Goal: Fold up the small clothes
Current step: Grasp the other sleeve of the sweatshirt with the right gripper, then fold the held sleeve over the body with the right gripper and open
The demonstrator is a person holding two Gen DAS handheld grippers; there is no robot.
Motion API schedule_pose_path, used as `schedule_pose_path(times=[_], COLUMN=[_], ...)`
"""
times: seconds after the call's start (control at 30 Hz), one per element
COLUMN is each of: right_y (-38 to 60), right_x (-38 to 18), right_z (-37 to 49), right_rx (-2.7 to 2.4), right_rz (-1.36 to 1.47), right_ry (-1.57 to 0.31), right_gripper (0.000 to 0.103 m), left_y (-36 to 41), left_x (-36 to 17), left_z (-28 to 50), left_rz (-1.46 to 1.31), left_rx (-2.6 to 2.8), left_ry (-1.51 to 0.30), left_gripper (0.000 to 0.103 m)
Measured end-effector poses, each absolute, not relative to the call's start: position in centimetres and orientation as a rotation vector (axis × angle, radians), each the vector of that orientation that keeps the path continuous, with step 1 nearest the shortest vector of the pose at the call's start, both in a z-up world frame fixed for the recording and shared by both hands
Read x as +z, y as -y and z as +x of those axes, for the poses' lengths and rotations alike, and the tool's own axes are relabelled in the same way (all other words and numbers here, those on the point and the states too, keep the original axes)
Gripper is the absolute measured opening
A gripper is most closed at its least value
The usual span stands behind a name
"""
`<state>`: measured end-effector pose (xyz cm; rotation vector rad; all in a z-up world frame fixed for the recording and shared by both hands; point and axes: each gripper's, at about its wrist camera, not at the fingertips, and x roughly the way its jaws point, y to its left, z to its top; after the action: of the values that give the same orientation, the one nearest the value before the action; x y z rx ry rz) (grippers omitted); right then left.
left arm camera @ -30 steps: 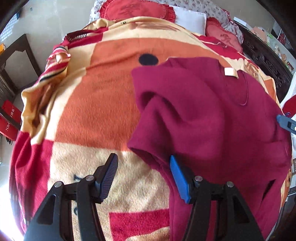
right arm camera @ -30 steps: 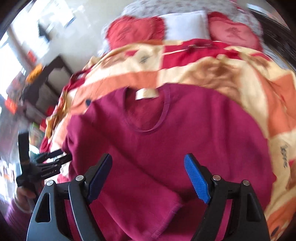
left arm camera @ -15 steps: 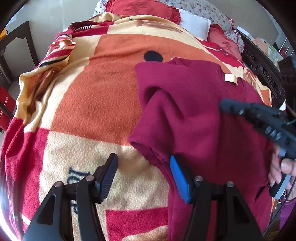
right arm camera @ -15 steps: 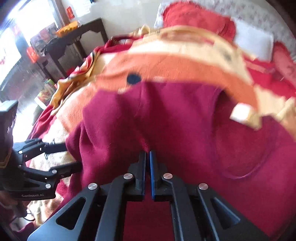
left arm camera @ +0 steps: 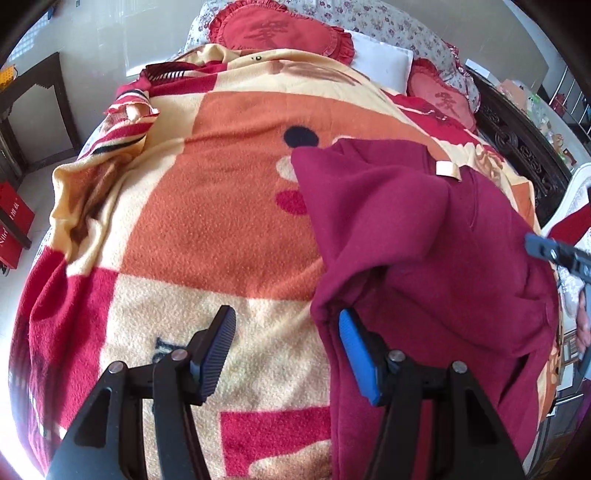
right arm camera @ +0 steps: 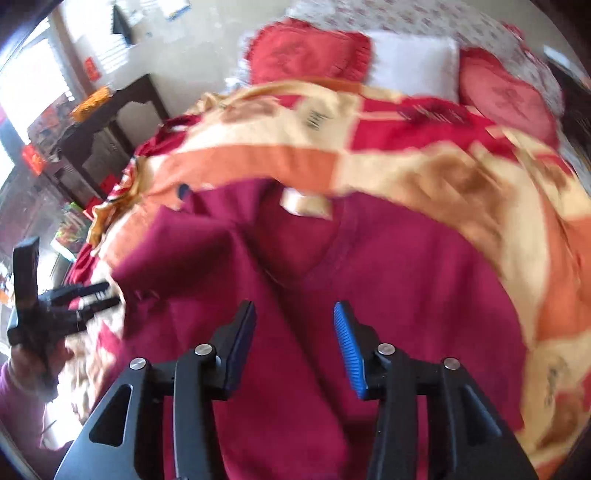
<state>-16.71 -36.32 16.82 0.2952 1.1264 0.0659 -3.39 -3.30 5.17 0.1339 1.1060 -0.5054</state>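
While the bed (left arm camera: 207, 206) carries the maroon top (left arm camera: 424, 236) at its right, collar far and hem near, my left gripper (left arm camera: 284, 350) stands apart, empty, beside the folded sleeve edge; my right gripper (right arm camera: 295, 343) hovers over the body, opening, empty.

The sweater (left arm camera: 424, 236) lies on the blanket (left arm camera: 221, 206), toward its right side in the left wrist view; the pillows (left arm camera: 280, 33) sit behind, at the bed's head; a dark side table (right arm camera: 107, 122) stands left.
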Motion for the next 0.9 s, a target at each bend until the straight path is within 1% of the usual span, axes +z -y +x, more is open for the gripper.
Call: schedule_pose_path(times=[0.1, 0.2, 0.27, 0.3, 0.33, 0.5, 0.57, 0.6, 0.7, 0.73, 0.77, 0.83, 0.9], right_y=[37.3, 36.7, 35.8, 35.2, 34.8, 36.1, 37.4, 38.4, 41.7, 42.1, 42.0, 40.7, 37.1], right_x=[15.1, 12.4, 11.6, 12.1, 12.6, 19.2, 20.0, 19.3, 15.0, 14.2, 14.2, 16.0, 17.7], right_z=[-18.8, -20.6, -21.3, -21.6, -21.8, -21.6, -20.8, -20.1, -18.3, -17.9, -17.7, -17.3, -15.1], right_rx=[0.053, 0.056, 0.072, 0.088, 0.097, -0.062, -0.181, -0.226, -0.25, -0.269, -0.274, -0.201, -0.032], right_rz=[0.34, 0.36, 0.327, 0.276, 0.239, 0.001, -0.083, -0.105, 0.001, 0.028, 0.04, 0.088, 0.135], right_ry=[-1.226, -1.34, -1.35, -1.325, -1.304, -1.06, -1.032, -1.064, -1.255, -1.289, -1.284, -1.179, -1.087], right_gripper=[0.032, 0.032, 0.03, 0.011, 0.0, 0.0, 0.0, 0.0, 0.0, 0.0, 0.001, 0.013, 0.016], left_y=[4.0, 4.8, 4.8, 4.7, 4.6, 4.3, 4.4, 4.4, 4.3, 4.1, 3.8, 3.7, 3.6], left_x=[4.4, 3.6, 3.2, 3.0, 3.0, 2.9, 2.9, 2.8, 3.1, 3.3, 3.5, 3.5, 3.2], left_z=[-3.1, -3.1, -3.0, -2.9, -2.9, -3.2, -3.3, -3.4, -3.5, -3.6, -3.6, -3.4, -3.1], left_rz=[0.134, 0.175, 0.182, 0.174, 0.165, 0.159, 0.153, 0.149, 0.142, 0.134, 0.125, 0.115, 0.091], left_rx=[-0.496, -0.469, -0.451, -0.446, -0.447, -0.446, -0.449, -0.452, -0.457, -0.46, -0.463, -0.468, -0.464], left_ry=[-1.123, -1.12, -1.125, -1.131, -1.134, -1.127, -1.129, -1.13, -1.133, -1.132, -1.127, -1.126, -1.142], left_gripper=[0.062, 0.062, 0.062, 0.062, 0.062, 0.062, 0.062, 0.062, 0.062, 0.062, 0.062, 0.062, 0.062])
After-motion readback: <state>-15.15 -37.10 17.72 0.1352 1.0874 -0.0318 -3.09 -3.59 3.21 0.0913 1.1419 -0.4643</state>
